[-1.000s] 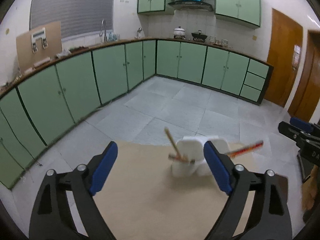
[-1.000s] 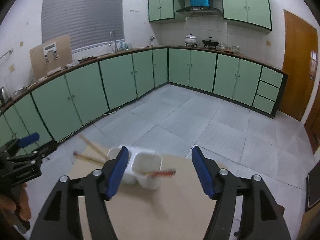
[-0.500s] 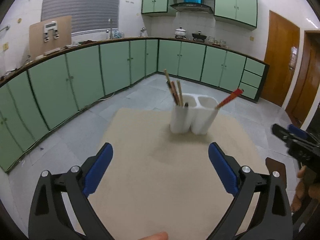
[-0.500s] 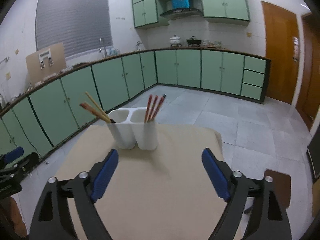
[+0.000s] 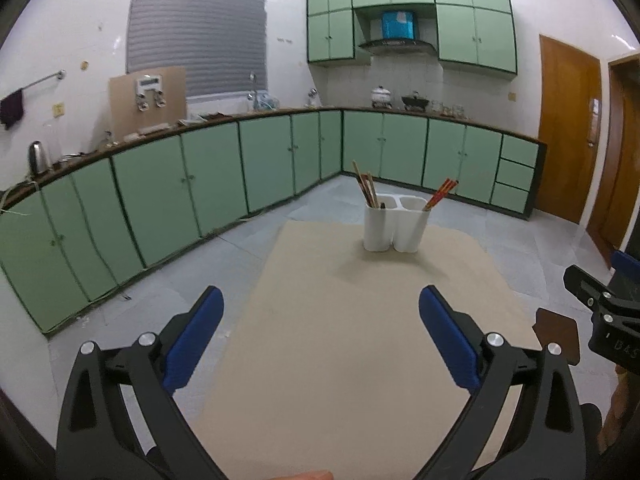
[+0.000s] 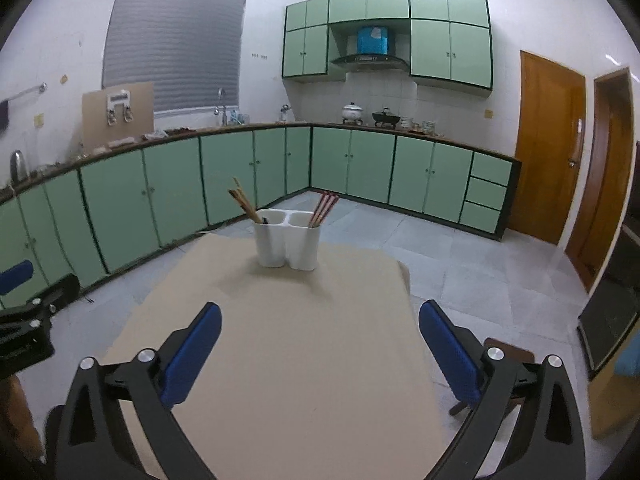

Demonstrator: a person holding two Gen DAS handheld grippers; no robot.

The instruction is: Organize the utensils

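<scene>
On table (image 5: 360, 340) | white holder (image 5: 394, 224) (two cups) | chopsticks (image 5: 366, 190) inside both

Both grippers have withdrawn from the white two-compartment plastic utensil holder (image 5: 394, 223), which now stands well ahead of them at the far end of the beige tabletop (image 5: 352, 360). The jaws of the left gripper (image 5: 320, 338) and right gripper (image 6: 320, 350) have just been opening; nothing lies between them. The chopsticks now stand settled in their compartments.
</scene>
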